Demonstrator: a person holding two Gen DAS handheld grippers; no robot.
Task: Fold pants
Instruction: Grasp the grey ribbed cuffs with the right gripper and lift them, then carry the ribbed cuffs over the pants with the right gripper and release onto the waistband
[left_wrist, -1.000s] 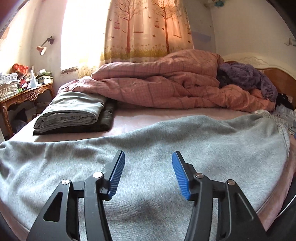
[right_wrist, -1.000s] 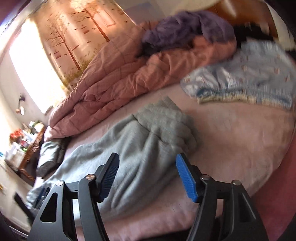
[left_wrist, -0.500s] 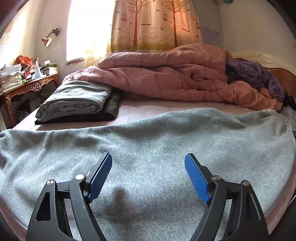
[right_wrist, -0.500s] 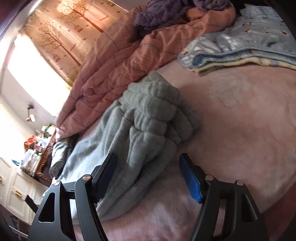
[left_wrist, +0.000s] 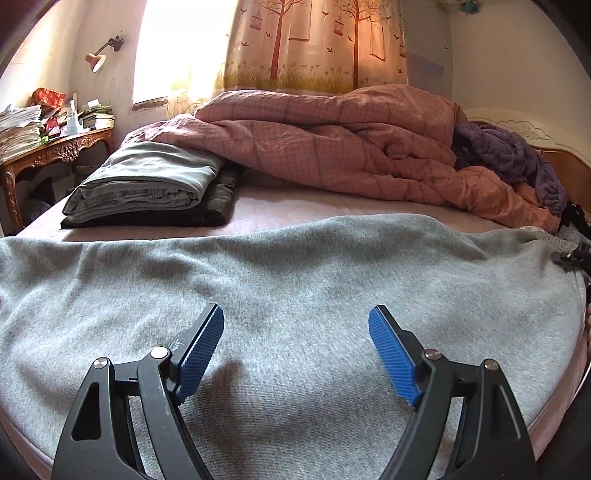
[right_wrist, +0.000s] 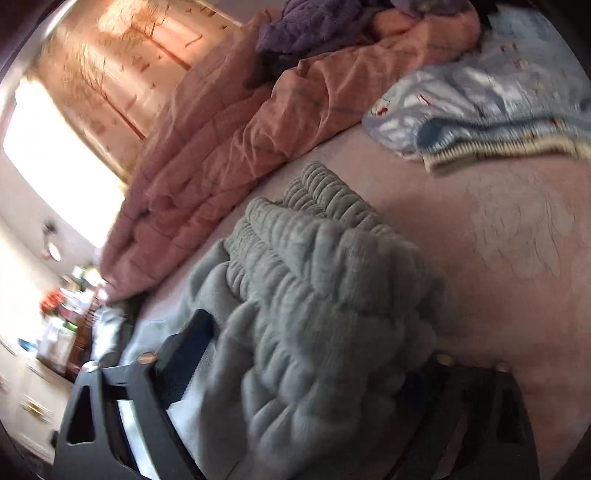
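Note:
Grey sweatpants (left_wrist: 295, 266) lie spread lengthwise along the near edge of the bed. My left gripper (left_wrist: 295, 314) hovers low over their middle, open, with its blue pads (left_wrist: 201, 347) wide apart and gripping nothing. In the right wrist view, the bunched elastic waistband (right_wrist: 325, 280) of the same pants fills the centre. My right gripper (right_wrist: 317, 343) is down at it, jaws opening. The gathered cloth bulges between its fingers and hides most of the right one. This view is blurred, and I see no pad pressing on the cloth.
A folded pile of grey-green and dark trousers (left_wrist: 147, 184) sits at the back left of the pink sheet (right_wrist: 517, 240). A pink quilt (left_wrist: 332, 147) and purple blanket (left_wrist: 509, 155) heap along the back. A light blue blanket (right_wrist: 498, 103) lies beyond the waistband. A cluttered desk (left_wrist: 55, 147) stands left.
My left gripper's jaws spread wider, then held still. My right gripper came down and forward, so the waistband now sits between its fingers instead of ahead of them.

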